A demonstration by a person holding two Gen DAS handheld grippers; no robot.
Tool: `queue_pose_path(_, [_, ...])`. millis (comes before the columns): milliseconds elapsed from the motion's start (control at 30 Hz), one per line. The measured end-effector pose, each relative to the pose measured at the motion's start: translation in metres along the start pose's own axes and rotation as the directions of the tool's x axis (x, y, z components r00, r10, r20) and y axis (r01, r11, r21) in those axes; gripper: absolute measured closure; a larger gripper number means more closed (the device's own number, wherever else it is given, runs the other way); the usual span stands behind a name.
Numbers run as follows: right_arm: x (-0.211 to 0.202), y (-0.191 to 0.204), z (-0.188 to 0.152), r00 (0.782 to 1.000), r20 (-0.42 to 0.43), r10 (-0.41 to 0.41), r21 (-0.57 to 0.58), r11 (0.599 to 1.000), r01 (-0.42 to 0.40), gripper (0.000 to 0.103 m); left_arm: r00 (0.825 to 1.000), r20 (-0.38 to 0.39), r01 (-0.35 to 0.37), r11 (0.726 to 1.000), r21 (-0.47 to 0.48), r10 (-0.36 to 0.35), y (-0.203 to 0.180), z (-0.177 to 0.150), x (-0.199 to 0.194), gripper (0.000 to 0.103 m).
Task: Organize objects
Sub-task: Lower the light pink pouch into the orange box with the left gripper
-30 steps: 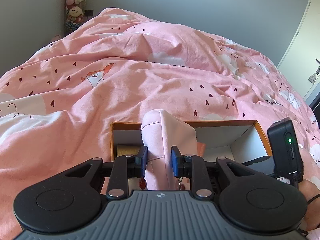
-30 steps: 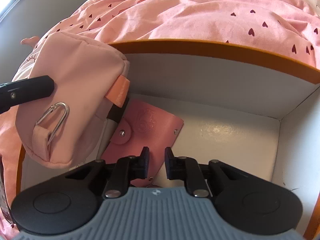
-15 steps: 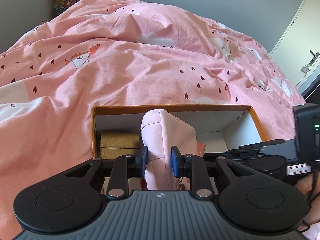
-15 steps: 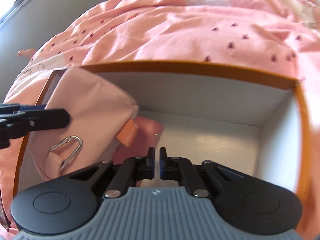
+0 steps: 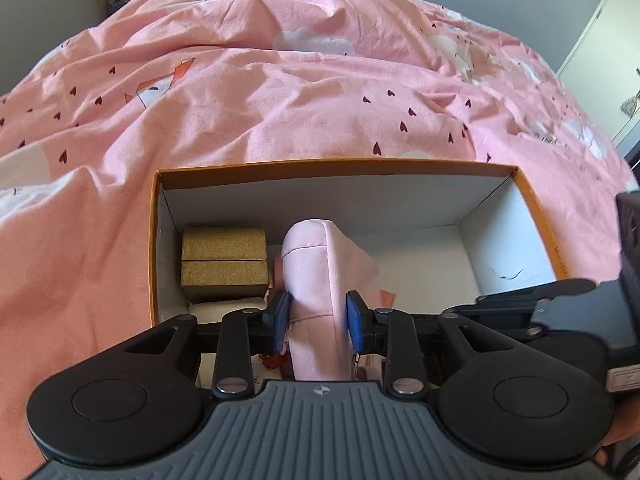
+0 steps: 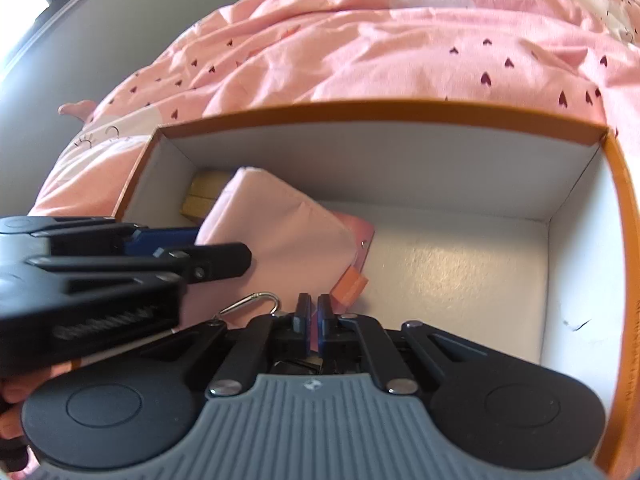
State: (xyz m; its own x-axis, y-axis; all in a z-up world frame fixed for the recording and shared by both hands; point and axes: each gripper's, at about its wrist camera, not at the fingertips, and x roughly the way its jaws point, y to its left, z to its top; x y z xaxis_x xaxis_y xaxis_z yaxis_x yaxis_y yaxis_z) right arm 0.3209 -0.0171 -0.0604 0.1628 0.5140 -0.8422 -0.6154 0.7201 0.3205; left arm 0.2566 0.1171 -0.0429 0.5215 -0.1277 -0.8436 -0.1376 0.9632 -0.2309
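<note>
Evidently the left gripper had just been easing its jaws apart around the pink pouch, which stood on end in the box beside the gold case, so releasing looked underway. The right gripper had just closed on nothing.

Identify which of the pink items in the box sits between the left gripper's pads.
The pale pink fabric pouch, standing up between the pads of the left gripper. The darker pink snap-button case lies flat beneath it, ungripped.
</note>
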Motion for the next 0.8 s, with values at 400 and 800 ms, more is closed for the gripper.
queue_pose_path(400, [-0.026,-0.025,-0.003,0.998,0.023,-0.059,0.070,0.996,0.057,0.102,0.950,-0.024,0.305,0.943,-0.131,-0.311,-0.006,0.004,0.010,0.075])
queue_pose_path(800, [-0.060,-0.044,-0.013,0.996,0.006,-0.085,0.194,0.978,0.082,0.062,0.958,-0.092,0.253,0.954,-0.162,-0.270,-0.010,-0.016,0.038,0.078])
